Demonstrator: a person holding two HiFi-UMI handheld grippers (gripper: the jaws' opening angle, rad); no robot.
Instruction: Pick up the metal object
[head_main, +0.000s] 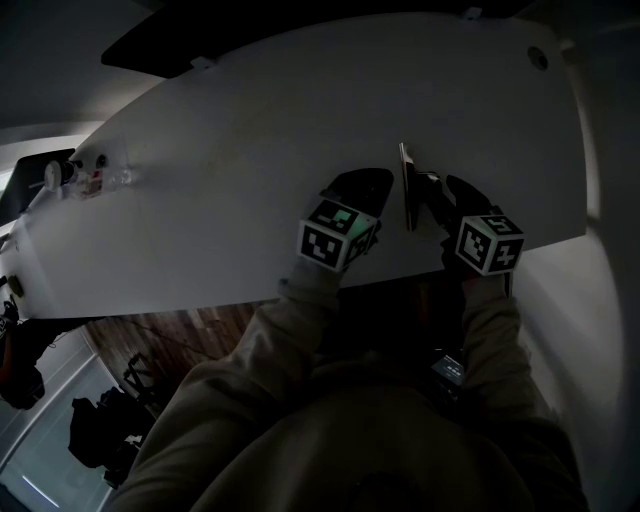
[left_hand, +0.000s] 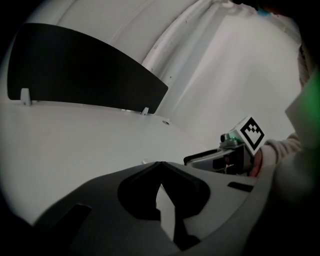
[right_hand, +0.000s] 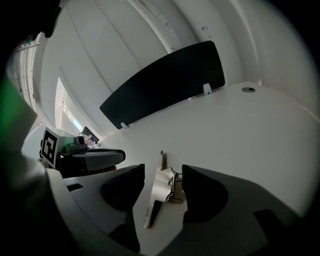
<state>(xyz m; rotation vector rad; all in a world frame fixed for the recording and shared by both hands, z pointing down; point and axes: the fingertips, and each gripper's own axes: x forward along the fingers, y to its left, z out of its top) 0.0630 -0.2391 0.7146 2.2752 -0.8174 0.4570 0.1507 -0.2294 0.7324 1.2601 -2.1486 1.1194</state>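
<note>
Sleeved forearms stretched over white table, right tool parted around metal object, left tool closed alongside

The white table offers broad open surface across its middle and far right. A black divider panel stands upright along the far edge and walls that side. Small items crowd the far left end. Close to the near edge, the metal object stands on edge between the parted jaws of the right gripper, with little room either side. The left gripper just to its left narrows that approach.
</note>
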